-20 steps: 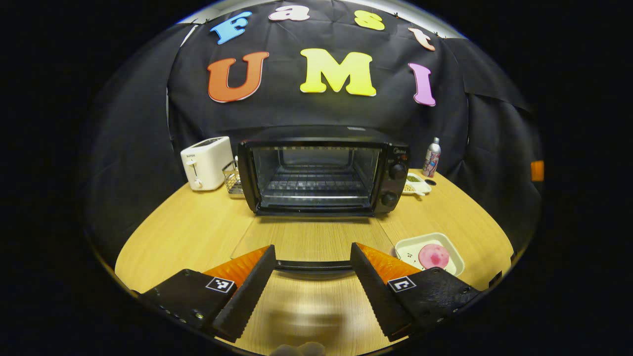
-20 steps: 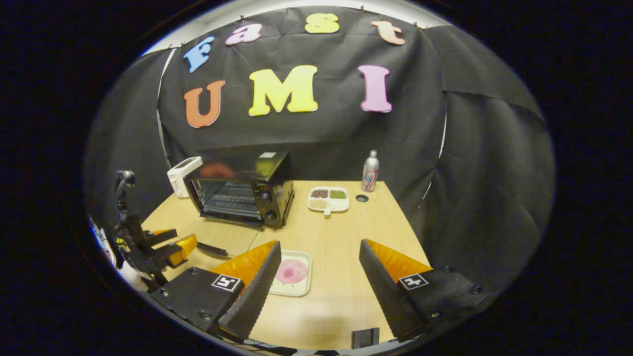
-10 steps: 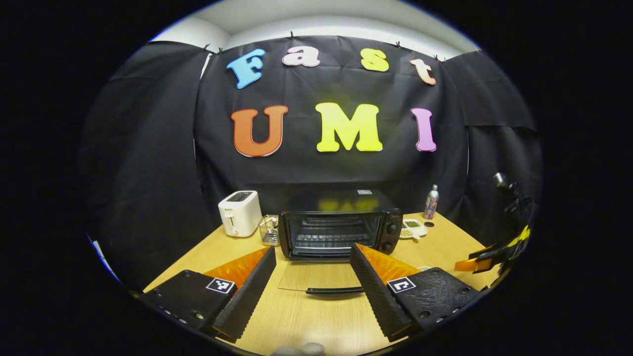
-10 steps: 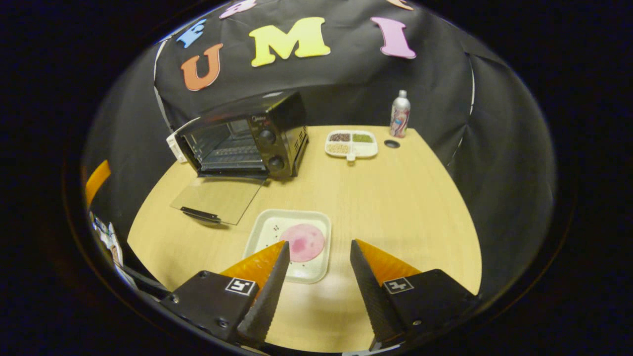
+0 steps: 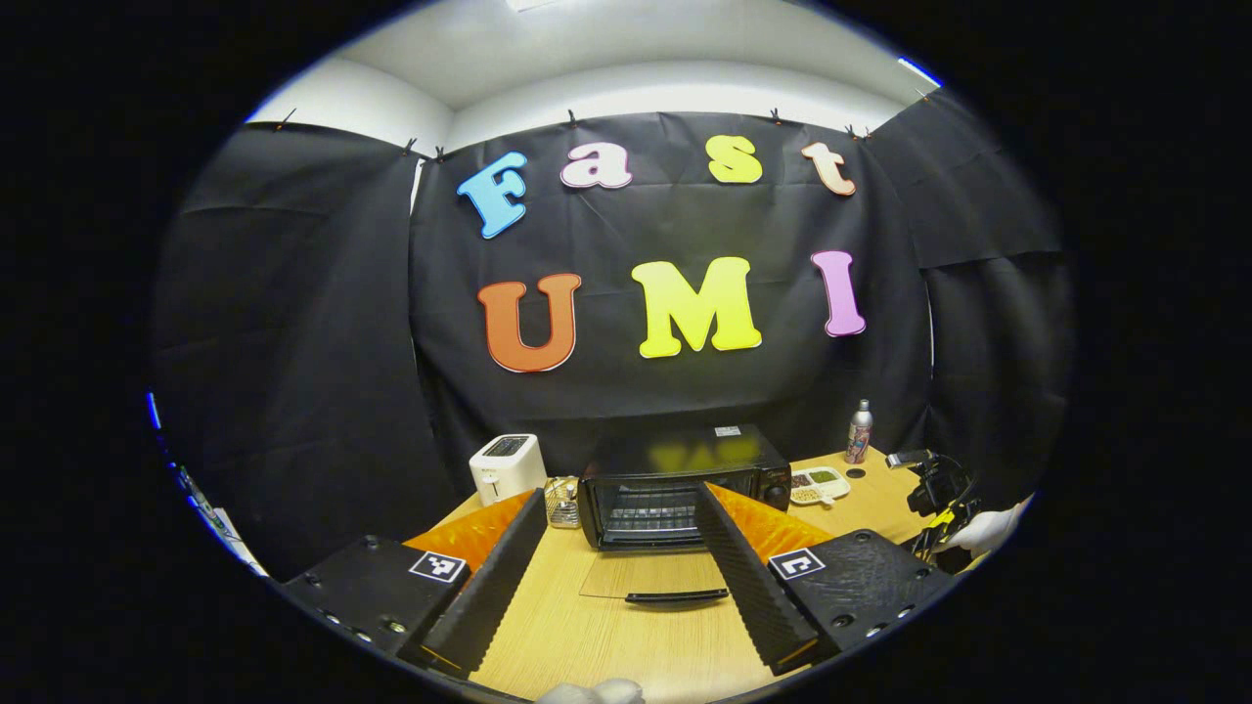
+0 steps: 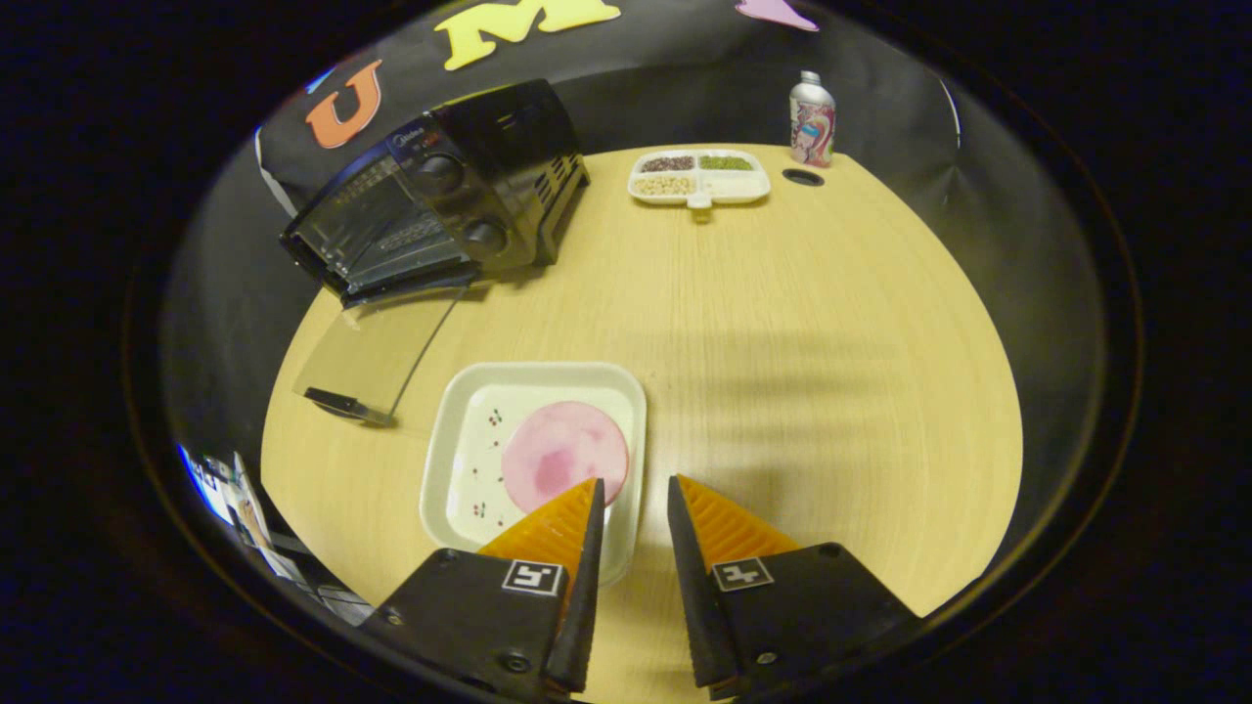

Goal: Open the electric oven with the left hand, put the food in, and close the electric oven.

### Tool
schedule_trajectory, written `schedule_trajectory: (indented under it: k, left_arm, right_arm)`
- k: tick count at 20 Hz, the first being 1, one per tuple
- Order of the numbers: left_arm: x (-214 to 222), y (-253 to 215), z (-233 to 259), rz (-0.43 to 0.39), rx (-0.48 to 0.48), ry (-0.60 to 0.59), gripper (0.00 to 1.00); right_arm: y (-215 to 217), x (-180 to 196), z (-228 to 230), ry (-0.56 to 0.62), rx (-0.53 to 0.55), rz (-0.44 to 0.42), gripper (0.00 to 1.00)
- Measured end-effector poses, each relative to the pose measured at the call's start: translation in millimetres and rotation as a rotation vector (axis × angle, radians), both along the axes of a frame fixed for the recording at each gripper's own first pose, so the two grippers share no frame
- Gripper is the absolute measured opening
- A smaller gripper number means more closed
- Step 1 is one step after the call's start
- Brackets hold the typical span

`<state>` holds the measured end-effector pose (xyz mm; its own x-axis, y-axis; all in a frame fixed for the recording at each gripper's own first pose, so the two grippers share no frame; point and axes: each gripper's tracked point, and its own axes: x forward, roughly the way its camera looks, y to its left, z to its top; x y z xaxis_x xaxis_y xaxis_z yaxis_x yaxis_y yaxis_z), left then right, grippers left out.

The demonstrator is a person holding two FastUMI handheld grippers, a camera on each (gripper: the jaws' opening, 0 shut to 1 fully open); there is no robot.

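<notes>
Both grippers have shifted: the left gripper, jaws wide and empty, has backed away from the open oven ahead. The right gripper has narrowed to a slit over the tray rim, the food just ahead-left; contact unclear.

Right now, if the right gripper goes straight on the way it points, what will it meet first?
Probably the near right rim of the white tray, which lies between the fingers of the right gripper. The pink food sits just left of that line. Depth is hard to judge here.
</notes>
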<state>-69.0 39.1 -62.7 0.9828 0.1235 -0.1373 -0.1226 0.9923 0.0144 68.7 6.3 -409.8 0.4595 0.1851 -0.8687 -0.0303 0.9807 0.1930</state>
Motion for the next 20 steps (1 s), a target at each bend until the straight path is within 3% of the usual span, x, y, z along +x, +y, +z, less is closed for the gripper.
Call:
schedule_trajectory:
  k: [1, 2, 4, 8, 9, 12, 20]
  left_arm:
    - [1.5, 1.1, 0.1, 0.018, -0.003, -0.001, 0.96]
    - [2.5, 1.2, -0.2, 0.036, -0.008, 0.007, 0.96]
    - [1.9, -3.6, -2.0, 0.064, -0.022, 0.015, 0.97]
    - [1.2, -8.6, -4.9, 0.118, -0.017, 0.029, 0.96]
    - [-0.3, -10.5, -4.5, 0.133, -0.013, 0.031, 0.96]
    - [-7.2, -14.3, -2.3, 0.181, -0.018, 0.039, 0.96]
    - [-23.6, -29.0, 7.4, 0.247, -0.008, 0.064, 0.96]
  right_arm:
    - [0.8, 2.5, -2.1, 0.016, -0.001, 0.012, 0.33]
    - [2.4, 3.9, -5.0, 0.035, 0.001, 0.024, 0.38]
    - [4.2, 6.1, -6.0, 0.064, 0.003, 0.037, 0.26]
    - [6.0, 6.1, -7.6, 0.145, 0.029, 0.037, 0.21]
    - [6.5, 6.8, -7.4, 0.165, 0.054, 0.023, 0.2]
    - [4.0, 8.7, -8.6, 0.203, 0.159, 0.033, 0.02]
    - [8.1, 7.3, -2.9, 0.234, 0.459, -0.006, 0.01]
